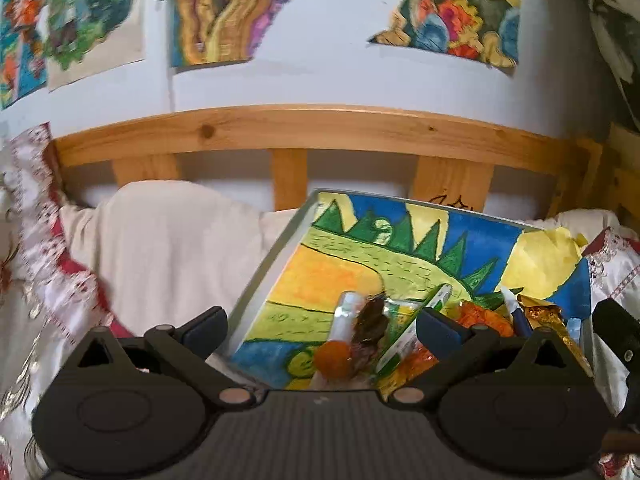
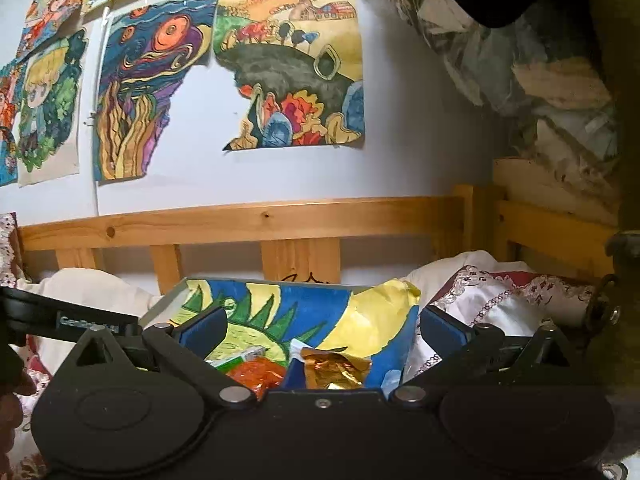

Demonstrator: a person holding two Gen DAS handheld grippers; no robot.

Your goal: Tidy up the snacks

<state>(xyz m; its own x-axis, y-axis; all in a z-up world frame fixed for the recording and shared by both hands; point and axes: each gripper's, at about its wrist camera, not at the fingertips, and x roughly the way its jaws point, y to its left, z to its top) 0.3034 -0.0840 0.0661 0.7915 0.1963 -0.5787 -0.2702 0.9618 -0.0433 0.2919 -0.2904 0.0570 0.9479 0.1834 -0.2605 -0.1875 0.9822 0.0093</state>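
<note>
A tray lined with a bright painted paper lies on the bed; it also shows in the right wrist view. Snacks are piled at its near end: a clear tube with an orange cap, a dark brown wrapped piece, a green and white packet, orange wrappers and a gold foil wrapper. The right wrist view shows the gold foil and orange wrapper too. My left gripper is open above the tube and dark piece. My right gripper is open over the tray's near end.
A cream blanket and patterned white and red bedding surround the tray. A wooden bed rail runs behind it, below a wall with coloured drawings. A patterned pillow lies right of the tray.
</note>
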